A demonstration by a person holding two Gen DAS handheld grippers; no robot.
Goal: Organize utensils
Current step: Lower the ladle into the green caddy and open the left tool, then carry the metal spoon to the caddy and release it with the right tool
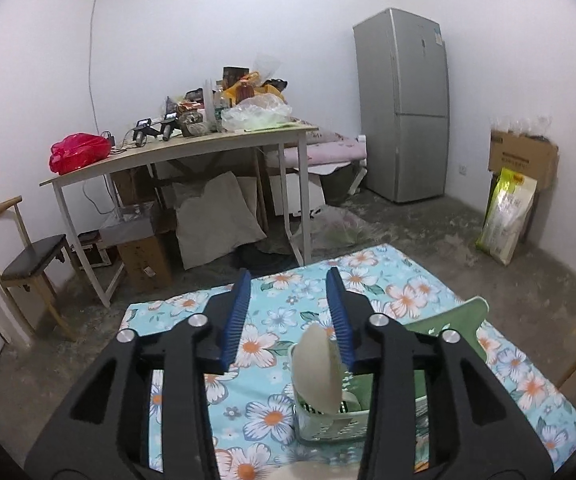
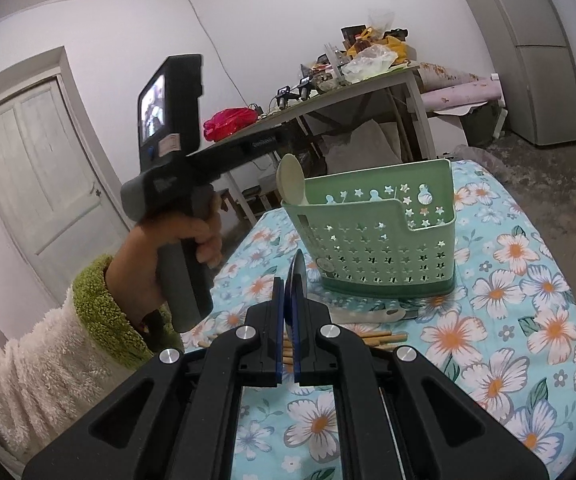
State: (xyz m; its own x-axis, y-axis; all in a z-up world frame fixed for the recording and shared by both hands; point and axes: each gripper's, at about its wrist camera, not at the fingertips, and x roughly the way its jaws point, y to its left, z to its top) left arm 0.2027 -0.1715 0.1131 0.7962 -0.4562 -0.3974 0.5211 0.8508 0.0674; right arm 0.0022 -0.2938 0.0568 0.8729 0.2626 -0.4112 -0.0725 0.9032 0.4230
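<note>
Left gripper (image 1: 290, 312): jaws part open, nothing pressed between the pads. The pale spoon (image 1: 320, 368) stands just below and between them, bowl up, handle down in the near-left corner of the green caddy (image 1: 444, 324). It looks released: it leans on the caddy wall and needs no grip.

Right gripper (image 2: 288, 316): pads shut together, holding nothing. It hangs low over the near side of the cloth (image 2: 528, 280), probably idle while the other hand works.

From the right wrist view the caddy sits mid-table on the floral cloth, upright, star holes facing the camera, the spoon poking out at its left end. The person's left hand (image 2: 175, 252) grips the other tool's handle to the left of the caddy; a fleecy sleeve (image 2: 47, 344) shows below it.

Still loose: wooden chopsticks (image 2: 384, 338) and a pale utensil (image 2: 372, 314) lie flat on the cloth just near of the caddy, right by the right gripper's tips. Judgement: these go in next.
</note>
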